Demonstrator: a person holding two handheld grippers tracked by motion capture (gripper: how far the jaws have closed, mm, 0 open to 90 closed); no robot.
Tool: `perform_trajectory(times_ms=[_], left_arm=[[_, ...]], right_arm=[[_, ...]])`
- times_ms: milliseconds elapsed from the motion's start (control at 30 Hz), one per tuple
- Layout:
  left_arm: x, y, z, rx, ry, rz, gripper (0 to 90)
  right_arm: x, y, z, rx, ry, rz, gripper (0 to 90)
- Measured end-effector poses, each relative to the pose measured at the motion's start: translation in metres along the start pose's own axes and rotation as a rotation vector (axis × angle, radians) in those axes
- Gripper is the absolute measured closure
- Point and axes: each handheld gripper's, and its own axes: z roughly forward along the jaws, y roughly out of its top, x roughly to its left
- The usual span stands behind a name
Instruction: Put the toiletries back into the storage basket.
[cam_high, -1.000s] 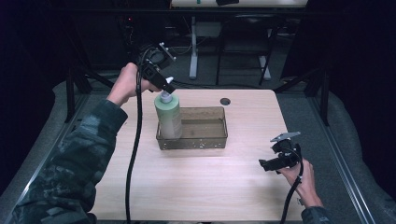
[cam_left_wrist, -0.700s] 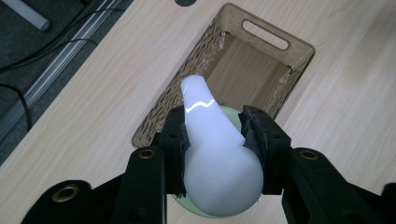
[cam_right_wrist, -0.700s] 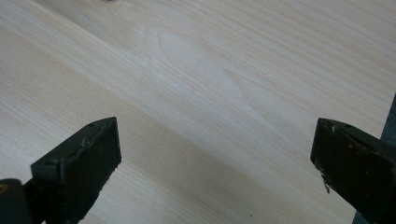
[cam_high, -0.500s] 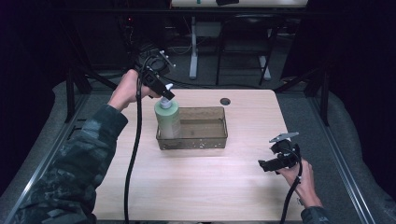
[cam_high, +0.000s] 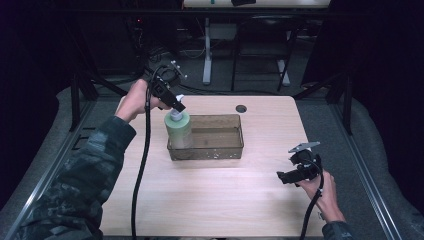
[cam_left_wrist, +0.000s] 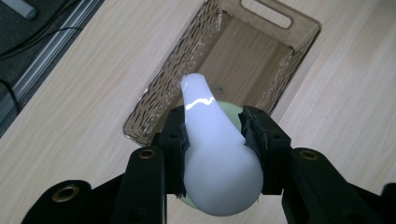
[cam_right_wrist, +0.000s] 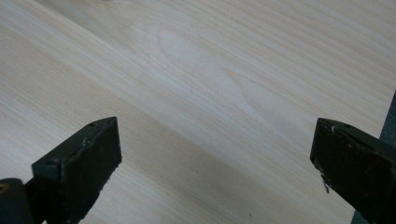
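Observation:
A pale green bottle (cam_high: 178, 131) with a white pump top (cam_left_wrist: 212, 140) stands upright in the left end of a clear brown plastic basket (cam_high: 220, 152) at the middle of the wooden table (cam_high: 210, 205). My left gripper (cam_high: 175, 106) comes down on it from the back left. Its jaws are shut on the white pump top, one on each side, in the left gripper view (cam_left_wrist: 212, 123). The basket's (cam_left_wrist: 187, 51) inside stretches away behind the bottle with nothing else in it. My right gripper (cam_high: 281, 176) hovers low over the table's front right, open (cam_right_wrist: 215, 154), nothing between its jaws.
A small dark round hole (cam_high: 241, 108) sits in the tabletop behind the basket. The left gripper's black cable (cam_high: 142, 165) trails across the table's left side to the front edge. Dark frames and table legs stand beyond the far edge.
The left gripper has lowered the bottle, which now sits deeper in the basket's left end. The right gripper has hardly moved.

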Motion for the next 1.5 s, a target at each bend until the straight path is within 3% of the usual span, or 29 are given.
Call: perform_trajectory(times_ms=[267,700,833,900,1067,1233,1300,1400,1500], left_arm=[[-0.001,0.001,0.0,0.005,-0.007,0.036,62.7],[0.004,-0.006,0.001,-0.059,-0.027,-0.011,62.0],[0.003,-0.008,0.001,-0.092,-0.01,-0.044,39.5],[0.004,-0.01,-0.003,-0.117,-0.006,-0.059,31.8],[-0.001,-0.012,-0.013,-0.142,-0.007,-0.054,15.3],[-0.007,-0.015,-0.024,-0.156,0.001,-0.052,9.7],[-0.01,-0.018,-0.029,-0.158,0.023,-0.044,7.5],[-0.014,-0.026,-0.033,-0.177,0.022,-0.052,5.2],[-0.018,-0.036,-0.033,-0.167,0.022,-0.059,3.1]], right_arm=[[0.0,0.0,0.0,0.0,-0.002,-0.002,1.4],[-0.002,0.0,-0.005,-0.019,-0.004,0.02,1.5],[-0.002,0.0,-0.007,-0.022,-0.013,0.019,1.5],[-0.003,0.0,-0.008,-0.028,-0.011,0.024,1.5],[-0.004,-0.001,-0.008,-0.023,-0.012,0.024,1.5],[-0.008,-0.002,-0.009,-0.035,-0.011,0.044,1.5],[-0.007,-0.002,-0.009,-0.024,-0.012,0.038,1.5],[-0.005,-0.001,-0.009,-0.025,-0.015,0.03,1.5],[-0.003,0.0,-0.008,-0.023,-0.012,0.02,1.5]])
